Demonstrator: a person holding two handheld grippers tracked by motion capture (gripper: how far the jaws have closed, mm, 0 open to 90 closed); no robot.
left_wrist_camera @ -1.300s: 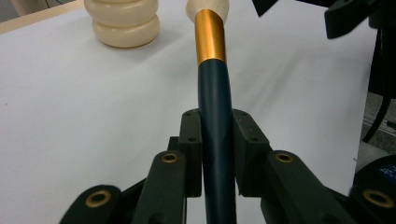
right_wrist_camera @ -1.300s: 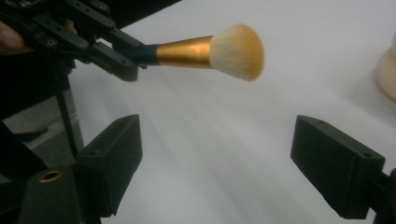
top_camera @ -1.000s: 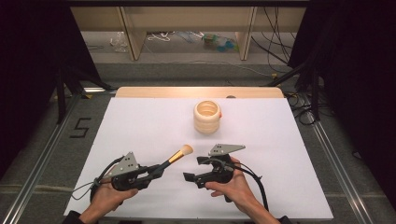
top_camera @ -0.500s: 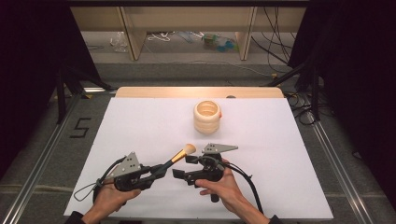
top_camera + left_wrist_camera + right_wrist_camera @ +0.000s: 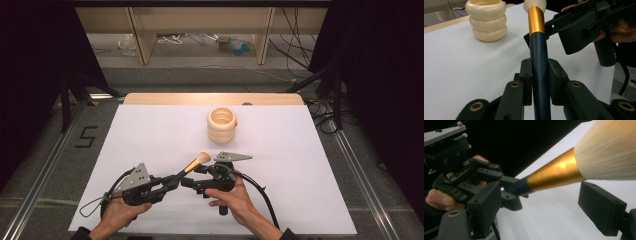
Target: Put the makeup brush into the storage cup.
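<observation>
— What have you got in your left gripper (image 5: pixel 167 184)?

— My two jaws are clamped on the dark blue handle of a makeup brush (image 5: pixel 538 62). In the left gripper view the handle runs up between them, pinched from both sides, and rises to a gold ferrule and a pale tuft of bristles at the top. I hold it above the white tabletop (image 5: pixel 150 135), near the front edge and a little left of the middle.

— And which way does the brush point?

— Away from me and to the right. In the high view the bristle head (image 5: pixel 202 158) sits just beside my right gripper (image 5: pixel 186 182).

— What is that one doing?

— Its jaws stand apart with nothing clamped. In the right gripper view the gold ferrule and the bristles (image 5: pixel 609 152) lie across the gap between the two black pads (image 5: pixel 600 206), and I cannot tell whether either pad touches the brush. My right hand (image 5: pixel 231 197) holds it close to the front edge, about the middle, with its cable trailing back toward the front right.

— Anything farther out?

— A cream holder (image 5: pixel 221 125) made of three stacked rings, open at the top, stands upright beyond both grippers, toward the far edge and slightly right of the middle. It is well apart from the brush.
</observation>
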